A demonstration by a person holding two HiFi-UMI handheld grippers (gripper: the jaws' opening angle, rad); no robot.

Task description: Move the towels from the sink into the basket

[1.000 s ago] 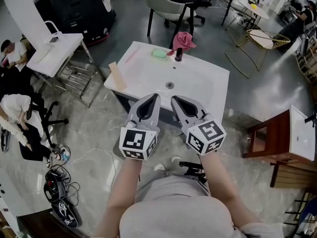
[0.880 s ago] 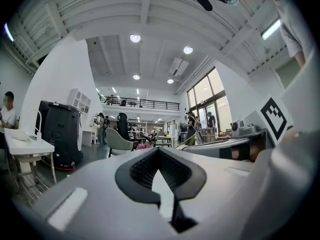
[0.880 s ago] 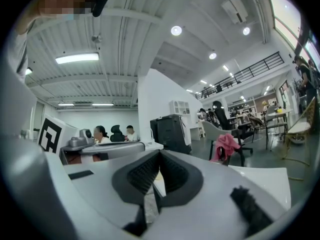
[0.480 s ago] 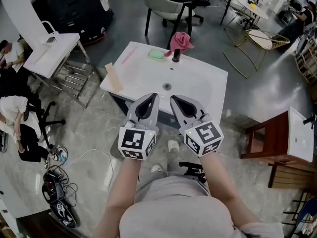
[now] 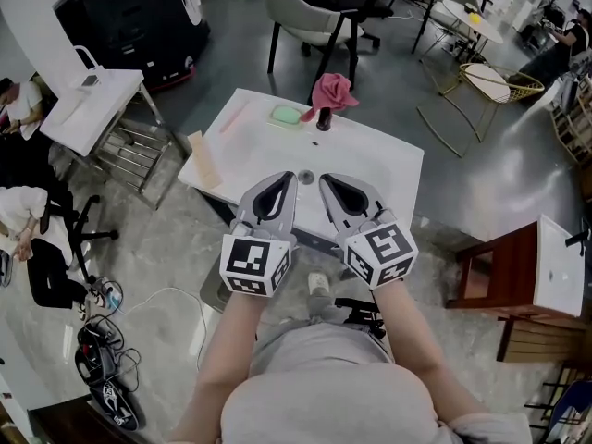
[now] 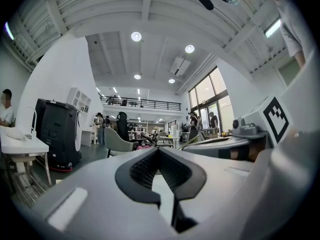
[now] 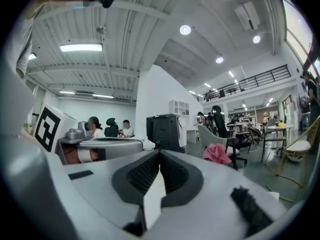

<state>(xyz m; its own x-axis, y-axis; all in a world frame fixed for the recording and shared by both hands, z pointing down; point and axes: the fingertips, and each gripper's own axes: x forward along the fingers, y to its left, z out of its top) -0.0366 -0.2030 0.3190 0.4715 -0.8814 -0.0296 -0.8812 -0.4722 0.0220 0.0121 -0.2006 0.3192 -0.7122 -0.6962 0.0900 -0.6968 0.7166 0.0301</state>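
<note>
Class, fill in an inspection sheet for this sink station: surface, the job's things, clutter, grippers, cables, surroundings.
Surface: white sink counter, with the drain in its basin.
Job's things: pink towel bunched at the dark tap; no basket clearly seen.
Clutter: green pad beside the tap; wooden board at the counter's left edge.
Grippers: left gripper and right gripper side by side over the near rim, jaws shut, holding nothing.
Cables: tangle of cables on the floor, lower left.
Surroundings: grey chair behind; seated people at left; wooden cabinet at right.
</note>
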